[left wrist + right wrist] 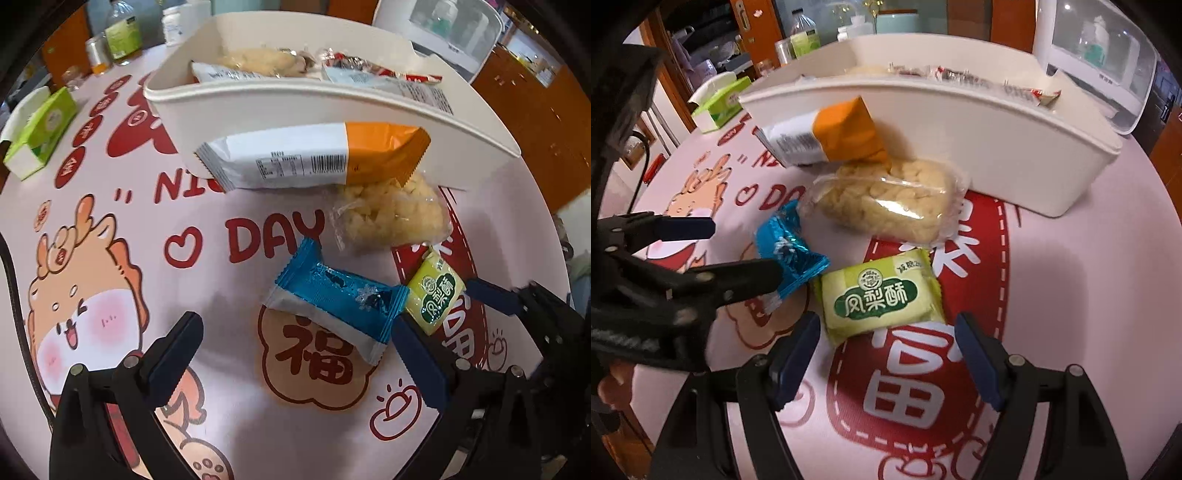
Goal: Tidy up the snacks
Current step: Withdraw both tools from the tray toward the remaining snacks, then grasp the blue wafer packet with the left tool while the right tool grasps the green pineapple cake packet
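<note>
A white bin (pixel 295 105) (pixel 960 122) holds several snack packs. In front of it on the table lie a white-and-orange pack (pixel 310 157) (pixel 831 134), a clear bag of yellow puffs (pixel 391 214) (pixel 886 199), a blue-foil pack (pixel 336 299) (pixel 788 243) and a green-yellow pineapple-cake pack (pixel 436 291) (pixel 879 297). My left gripper (pixel 295 354) (pixel 746 247) is open, its jaws on either side of the blue pack. My right gripper (pixel 886 354) (pixel 443 321) is open and empty, just short of the green pack.
A green tissue box (pixel 40 129) (pixel 718 105) and bottles (pixel 122 35) stand at the far left of the round table with its printed cloth (pixel 110 258). A white appliance with a clear lid (pixel 1100 48) stands behind the bin.
</note>
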